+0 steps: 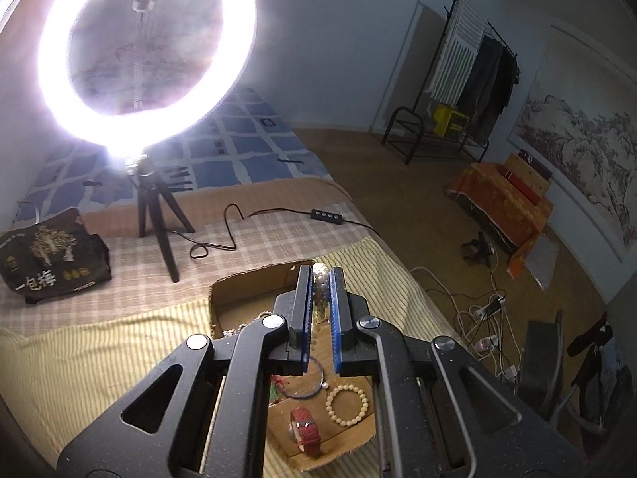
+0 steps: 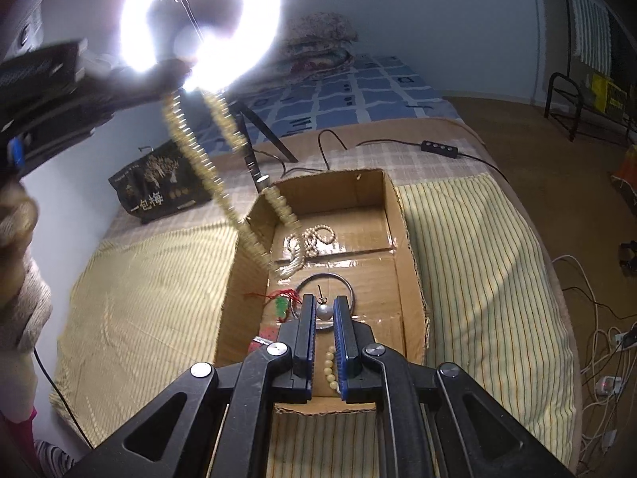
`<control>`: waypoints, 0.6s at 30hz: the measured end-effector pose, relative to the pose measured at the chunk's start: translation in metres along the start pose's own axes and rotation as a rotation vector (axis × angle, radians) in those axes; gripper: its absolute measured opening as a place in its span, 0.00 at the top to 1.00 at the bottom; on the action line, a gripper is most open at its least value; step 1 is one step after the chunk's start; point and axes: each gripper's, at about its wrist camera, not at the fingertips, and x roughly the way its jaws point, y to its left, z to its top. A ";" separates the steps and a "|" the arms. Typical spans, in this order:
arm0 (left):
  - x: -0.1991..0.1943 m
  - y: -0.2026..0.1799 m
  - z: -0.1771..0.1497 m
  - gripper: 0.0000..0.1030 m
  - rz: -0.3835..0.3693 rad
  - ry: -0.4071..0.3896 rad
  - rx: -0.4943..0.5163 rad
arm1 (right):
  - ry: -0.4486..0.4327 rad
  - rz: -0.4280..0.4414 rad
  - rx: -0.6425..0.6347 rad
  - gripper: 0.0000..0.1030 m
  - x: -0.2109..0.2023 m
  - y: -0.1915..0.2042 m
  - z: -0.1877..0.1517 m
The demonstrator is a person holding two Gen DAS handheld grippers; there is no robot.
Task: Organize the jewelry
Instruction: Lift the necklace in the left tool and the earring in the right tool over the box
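Note:
My left gripper [image 1: 321,275] is shut on a long beaded necklace [image 1: 319,290]. In the right wrist view the left gripper [image 2: 175,67] is raised at the upper left and the necklace [image 2: 207,167] hangs from it in a loop down to the cardboard box [image 2: 406,215]. My right gripper [image 2: 325,310] is shut on a pearl earring [image 2: 325,311] with a thin post, low over the box floor. In the box lie a thin bangle [image 2: 350,290], a cream bead bracelet [image 1: 347,404], a red-strap watch [image 1: 305,430], a pearl strand [image 2: 314,239] and a red-corded green pendant [image 2: 282,306].
The box sits on a yellow striped cloth [image 2: 477,263] on a bed. A bright ring light on a tripod [image 1: 159,207] stands behind it with its cable and switch [image 1: 328,215]. A dark printed bag [image 1: 51,255] lies at the left. Cables and power strips [image 1: 489,306] cover the floor at right.

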 end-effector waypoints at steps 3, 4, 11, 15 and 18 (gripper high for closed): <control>0.018 -0.007 0.004 0.95 0.008 0.025 0.012 | 0.011 -0.001 0.002 0.94 0.003 -0.003 -0.002; 0.024 -0.010 0.006 0.95 0.012 0.031 0.016 | 0.013 -0.001 0.003 0.94 0.004 -0.004 -0.002; 0.055 -0.022 0.013 0.95 0.013 0.060 0.032 | 0.024 -0.001 0.023 0.94 0.011 -0.012 -0.003; 0.072 -0.025 0.012 0.95 0.003 0.082 0.021 | 0.037 -0.005 0.044 0.94 0.018 -0.018 -0.004; 0.084 -0.023 0.008 0.95 0.003 0.103 0.012 | 0.048 -0.004 0.060 0.94 0.026 -0.022 -0.004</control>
